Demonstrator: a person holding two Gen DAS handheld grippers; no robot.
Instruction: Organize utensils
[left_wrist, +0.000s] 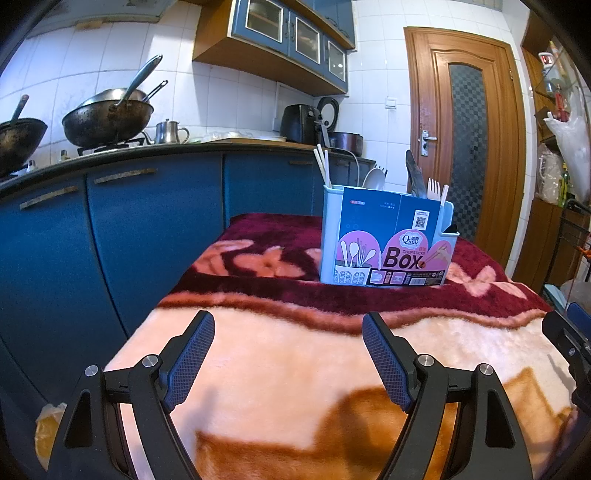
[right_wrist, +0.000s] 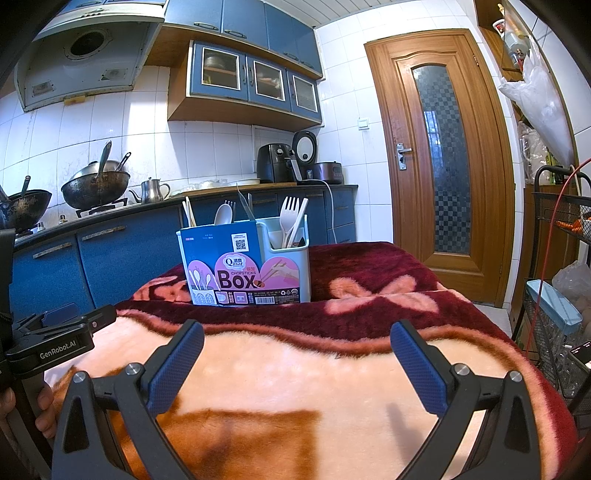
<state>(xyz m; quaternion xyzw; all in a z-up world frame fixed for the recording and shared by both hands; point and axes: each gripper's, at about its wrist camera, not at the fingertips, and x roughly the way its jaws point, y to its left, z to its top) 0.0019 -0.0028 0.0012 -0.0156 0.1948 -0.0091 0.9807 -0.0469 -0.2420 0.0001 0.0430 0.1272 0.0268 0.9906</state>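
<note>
Blanket-covered table (right_wrist: 295, 369): pale-blue plastic utensil caddy (right_wrist: 291, 273) already stocked; left gripper (left_wrist: 288, 354) and right gripper (right_wrist: 297, 363) spread, empty. Likely finished; check for strays.

Utensils (right_wrist: 293, 219) in holder (right_wrist: 284, 273) on blanket (right_wrist: 295, 369)

Home kitchen, blackened woks (right_wrist: 95, 189) on a gas stove, blue cabinets (right_wrist: 255, 79), white tiled walls, air fryer (right_wrist: 275, 162) on the counter
</note>
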